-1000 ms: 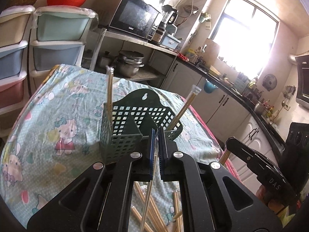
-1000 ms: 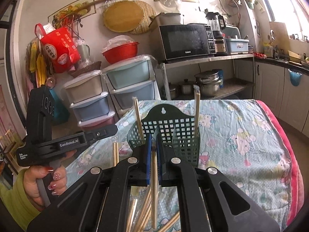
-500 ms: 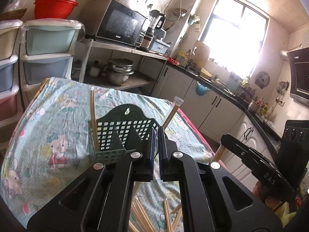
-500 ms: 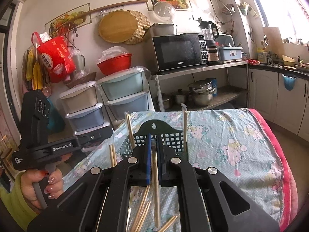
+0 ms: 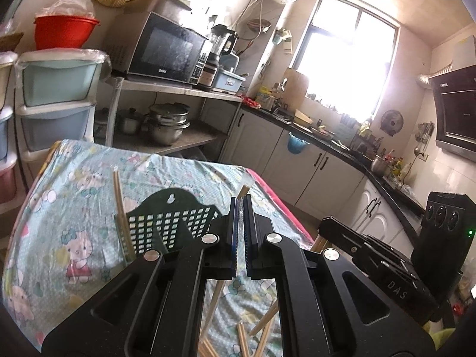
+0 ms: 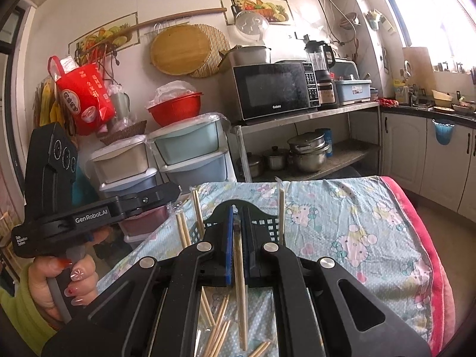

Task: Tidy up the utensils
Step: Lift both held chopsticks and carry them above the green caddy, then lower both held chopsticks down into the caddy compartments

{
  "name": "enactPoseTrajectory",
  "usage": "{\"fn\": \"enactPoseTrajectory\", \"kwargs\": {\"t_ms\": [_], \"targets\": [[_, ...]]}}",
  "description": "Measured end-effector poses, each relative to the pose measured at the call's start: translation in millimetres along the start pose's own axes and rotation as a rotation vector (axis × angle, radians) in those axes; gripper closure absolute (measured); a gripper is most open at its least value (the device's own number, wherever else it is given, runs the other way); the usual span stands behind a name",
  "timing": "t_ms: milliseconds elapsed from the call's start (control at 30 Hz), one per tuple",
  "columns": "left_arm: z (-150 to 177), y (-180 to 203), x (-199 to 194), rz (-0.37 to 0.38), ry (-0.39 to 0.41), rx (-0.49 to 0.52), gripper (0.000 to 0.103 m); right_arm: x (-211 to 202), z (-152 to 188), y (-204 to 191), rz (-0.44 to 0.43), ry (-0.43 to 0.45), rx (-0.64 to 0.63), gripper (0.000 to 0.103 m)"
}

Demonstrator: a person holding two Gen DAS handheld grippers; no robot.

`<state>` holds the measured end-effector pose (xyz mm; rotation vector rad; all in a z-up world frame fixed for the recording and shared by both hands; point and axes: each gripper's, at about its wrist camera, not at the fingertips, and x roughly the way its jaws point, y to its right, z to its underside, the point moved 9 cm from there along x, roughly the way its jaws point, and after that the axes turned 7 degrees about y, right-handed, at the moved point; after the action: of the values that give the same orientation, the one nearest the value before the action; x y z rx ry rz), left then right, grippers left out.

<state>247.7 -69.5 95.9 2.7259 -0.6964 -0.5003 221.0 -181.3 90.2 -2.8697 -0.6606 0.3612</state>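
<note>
home kitchen, microwave (image 6: pixel 275 89), pots (image 6: pixel 306 153), cabinets (image 5: pixel 312 172), range hood (image 5: pixel 455 113)

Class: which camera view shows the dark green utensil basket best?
The left wrist view: the basket shows its arched back, hanging hole, mesh wall and a chopstick standing inside. In the right wrist view, the right gripper covers most of it; only mesh edges show.

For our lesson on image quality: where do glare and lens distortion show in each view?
Left wrist view: the window is blown out white, washing out the counter below; walls bow at the edges. Right wrist view: evenly lit, glare only at the top-right window; shelf lines curve.
</note>
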Motion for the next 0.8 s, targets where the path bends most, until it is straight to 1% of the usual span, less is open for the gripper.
{"fn": "enactPoseTrajectory", "kwargs": {"t_ms": [167, 500, 800], "targets": [[-14, 9, 6, 0.009, 0.013, 0.021, 0.102, 3, -11, -3, -0.003, 0.016, -0.012, 0.098], [-59, 17, 12, 0.006, 0.071, 0.036, 0.102, 11, -38, -8, -0.016, 0.059, -0.024, 0.098], [-93, 26, 16, -0.002, 0.122, 0.059, 0.102, 14, -71, -15, -0.029, 0.112, -0.037, 0.098]]}}
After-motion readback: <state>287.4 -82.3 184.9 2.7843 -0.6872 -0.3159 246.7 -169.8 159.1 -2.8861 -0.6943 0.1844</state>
